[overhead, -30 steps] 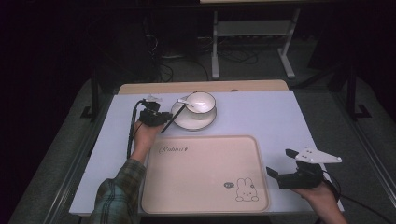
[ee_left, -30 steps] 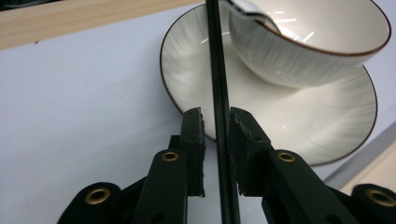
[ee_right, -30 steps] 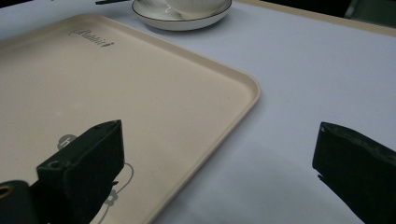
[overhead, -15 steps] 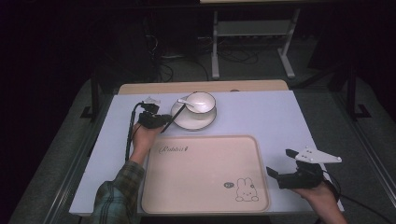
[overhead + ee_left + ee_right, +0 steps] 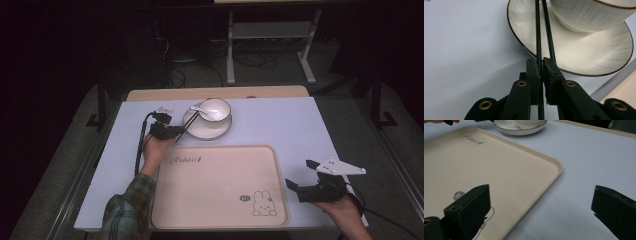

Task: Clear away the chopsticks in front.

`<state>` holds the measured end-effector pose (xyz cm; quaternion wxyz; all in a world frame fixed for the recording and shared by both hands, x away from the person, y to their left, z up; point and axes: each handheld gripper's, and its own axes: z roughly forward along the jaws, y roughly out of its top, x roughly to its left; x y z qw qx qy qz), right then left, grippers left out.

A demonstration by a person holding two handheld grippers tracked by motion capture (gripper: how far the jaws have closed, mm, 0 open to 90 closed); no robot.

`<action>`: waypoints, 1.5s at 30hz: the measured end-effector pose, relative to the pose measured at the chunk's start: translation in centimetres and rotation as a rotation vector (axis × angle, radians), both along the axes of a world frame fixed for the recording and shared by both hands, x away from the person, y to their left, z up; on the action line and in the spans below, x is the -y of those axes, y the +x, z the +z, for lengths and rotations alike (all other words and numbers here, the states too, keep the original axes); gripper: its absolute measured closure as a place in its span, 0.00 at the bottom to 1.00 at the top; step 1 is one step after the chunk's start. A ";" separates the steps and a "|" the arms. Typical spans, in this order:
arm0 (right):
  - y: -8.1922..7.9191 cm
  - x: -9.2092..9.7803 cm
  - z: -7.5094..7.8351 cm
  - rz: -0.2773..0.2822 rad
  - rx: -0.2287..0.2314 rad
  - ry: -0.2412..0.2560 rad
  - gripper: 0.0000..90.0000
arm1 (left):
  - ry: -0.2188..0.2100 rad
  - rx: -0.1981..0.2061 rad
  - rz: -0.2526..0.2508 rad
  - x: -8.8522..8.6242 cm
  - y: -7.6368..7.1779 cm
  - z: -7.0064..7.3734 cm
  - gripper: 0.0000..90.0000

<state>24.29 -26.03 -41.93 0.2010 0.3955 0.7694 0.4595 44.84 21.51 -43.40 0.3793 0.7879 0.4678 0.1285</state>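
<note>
On the desk (image 5: 300, 125) a tray (image 5: 220, 185) is laid at the near middle, and just behind its far left corner a saucer (image 5: 200, 131) is set, with a bowl (image 5: 216, 110) stood on it and a spoon (image 5: 198, 109) rested in the bowl. A pair of chopsticks (image 5: 542, 32) is laid across the saucer's left rim, gripped at the near end by the left claw (image 5: 172, 131). The right claw (image 5: 300, 177) is placed at the tray's near right corner.

The left gripper (image 5: 172, 131) is stretched forward on a plaid-sleeved forearm, its fingers (image 5: 534, 72) pinched nearly together (just a thin slit between them). The right gripper (image 5: 300, 176) sits low near the person, fingers (image 5: 471, 205) spread wide.
</note>
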 end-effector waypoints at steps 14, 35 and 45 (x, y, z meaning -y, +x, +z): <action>0.0 0.0 0.0 0.001 0.001 0.001 0.02 | 0.008 -0.006 0.017 -0.2 0.0 0.0 0.95; 0.0 0.0 0.0 0.003 0.002 0.002 0.02 | -0.034 0.021 0.044 -5.1 -3.3 1.4 0.95; -0.1 -0.1 0.0 0.006 0.008 0.006 0.02 | -0.047 0.040 0.026 -7.7 -6.1 2.3 0.95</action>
